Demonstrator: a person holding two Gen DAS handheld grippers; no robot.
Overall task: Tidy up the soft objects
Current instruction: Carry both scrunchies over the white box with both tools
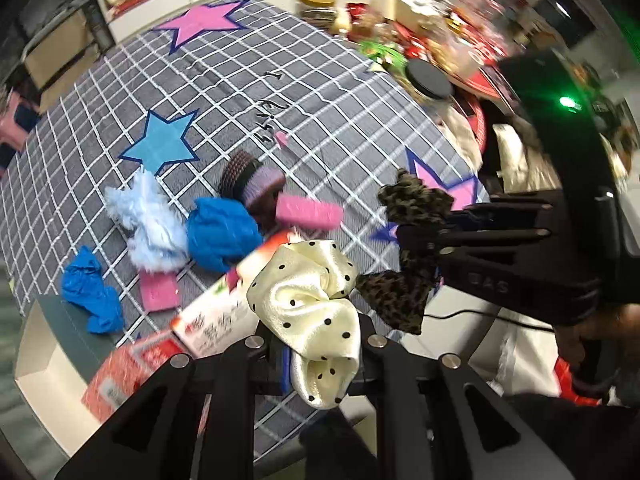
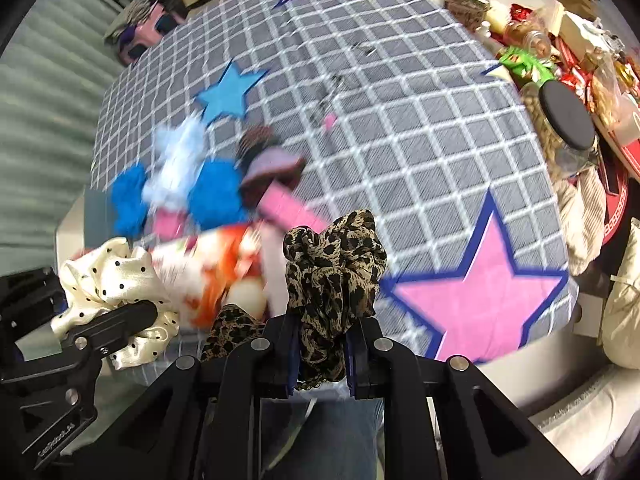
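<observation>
While both grippers hang over the near edge of the cloth (image 1: 304,92), each already carries a scrunchie: the left gripper (image 1: 316,344) is clamped on the cream scrunchie (image 1: 308,304), the right gripper (image 2: 324,336) is clamped on the leopard scrunchie (image 2: 336,276). In the left wrist view the cream one bulges up and forward out of the fingers, with a lower fold hanging below the pinch, so its long axis runs roughly near-to-far along the fingers. In the right wrist view the leopard one stands up out of the pinch the same way, with a loose tail drooping to the left below the fingers; its long axis also follows the fingers, tilted a bit left at the top. The two are near each other, leopard to the right of cream, apart and not touching. The relation that matters next: the pile (image 1: 208,220) of other soft things lies far-left of both grippers, on the cloth, with a printed packet (image 1: 216,316) lying between it and the fingers. The pile holds blue cloths (image 1: 222,236), a fluffy white piece (image 1: 148,224), a knit band (image 1: 252,178) and pink sponges (image 1: 308,212). The left gripper looks nearer to the pile, judging by both views; the right sits closer to the pink star (image 2: 480,284) at the near-right corner. Where the scrunchies should go is not shown, no bin is visible. The right view is motion-blurred, so pile detail there is uncertain. Jars and snacks crowd the far right, well apart from the grippers.
</observation>
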